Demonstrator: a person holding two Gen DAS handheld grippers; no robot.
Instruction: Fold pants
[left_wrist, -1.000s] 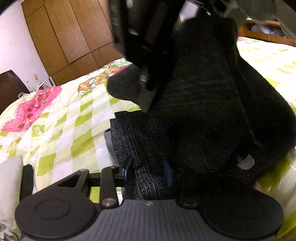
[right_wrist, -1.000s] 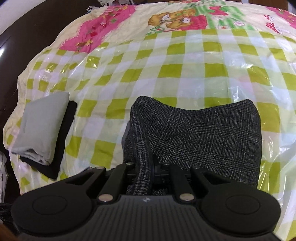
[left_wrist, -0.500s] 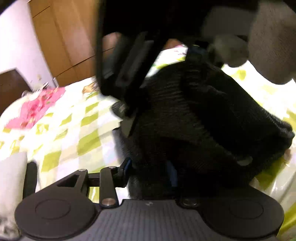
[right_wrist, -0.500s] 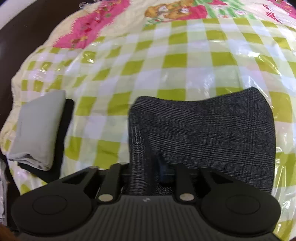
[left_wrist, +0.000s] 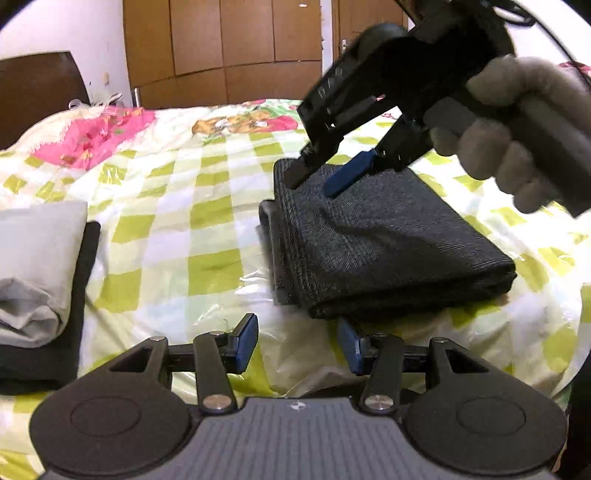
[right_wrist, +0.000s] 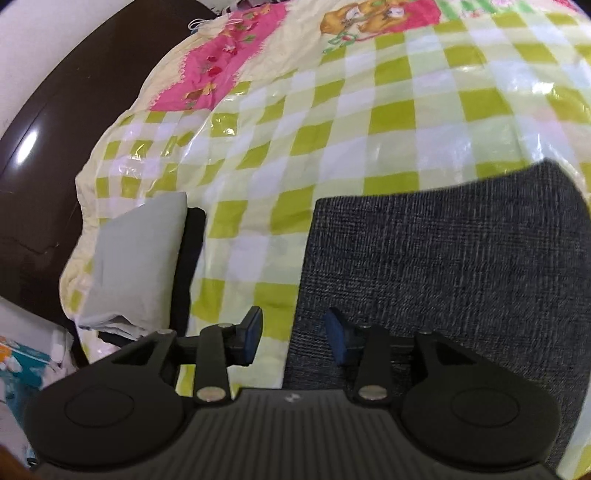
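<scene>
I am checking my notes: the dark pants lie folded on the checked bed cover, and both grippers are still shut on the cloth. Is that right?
Not quite. The dark pants do lie folded on the checked bed cover, but both views show the left gripper and right gripper with jaws open, holding nothing.

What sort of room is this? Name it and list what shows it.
Most likely a bedroom: a bed under a green-checked bedspread, a dark headboard and wooden wardrobe doors behind, with folded dark pants lying on the bed.

Checked bedspread (left_wrist: 207, 221); folded grey cloth (left_wrist: 33, 258) atop black one (left_wrist: 79, 295); wooden wardrobe (left_wrist: 229, 48).
</scene>
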